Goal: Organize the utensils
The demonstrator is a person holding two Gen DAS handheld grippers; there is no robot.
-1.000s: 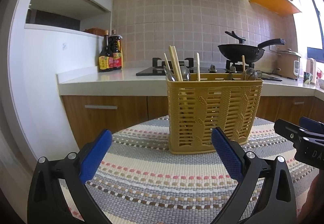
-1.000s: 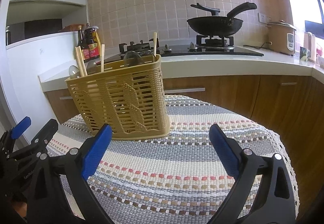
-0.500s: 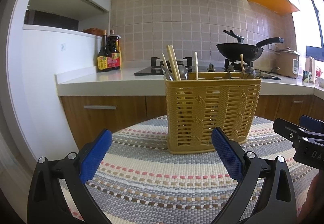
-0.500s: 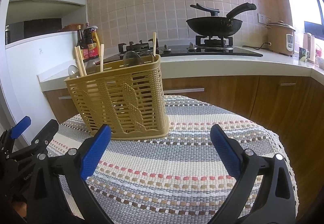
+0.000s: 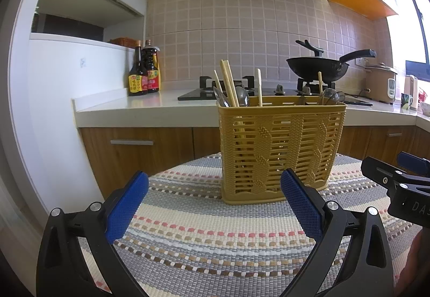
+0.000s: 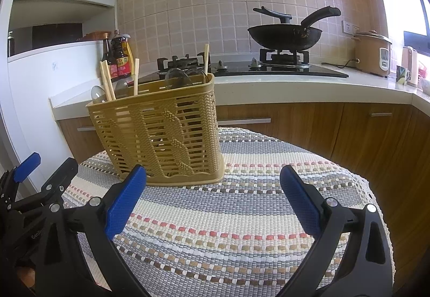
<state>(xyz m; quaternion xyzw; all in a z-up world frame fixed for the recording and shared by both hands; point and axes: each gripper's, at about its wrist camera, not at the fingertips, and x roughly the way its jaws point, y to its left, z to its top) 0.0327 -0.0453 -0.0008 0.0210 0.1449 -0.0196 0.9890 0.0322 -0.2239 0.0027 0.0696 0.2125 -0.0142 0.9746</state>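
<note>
A tan plastic utensil basket [image 5: 279, 146] [image 6: 164, 135] stands upright on a round table with a striped woven cloth [image 5: 215, 224] [image 6: 242, 216]. Wooden chopsticks [image 5: 228, 83] [image 6: 107, 82] and metal spoons [image 5: 242, 95] [image 6: 177, 78] stick up out of it. My left gripper [image 5: 215, 205] hovers open over the cloth, a short way in front of the basket, with nothing between its blue pads. My right gripper [image 6: 212, 203] is open too, in front of and to the right of the basket, holding nothing. Each gripper shows at the edge of the other's view.
Behind the table runs a white counter [image 5: 139, 108] over wooden cabinets, with sauce bottles [image 5: 143, 74], a gas hob and a black wok [image 5: 317, 68] [image 6: 285, 33]. A rice cooker [image 6: 372, 52] and cups stand at the far right. A white wall unit [image 5: 53, 108] is at the left.
Both grippers have drifted slightly lower and closer, so the basket sits a little higher in each view. Nothing was taken hold of or let go.
</note>
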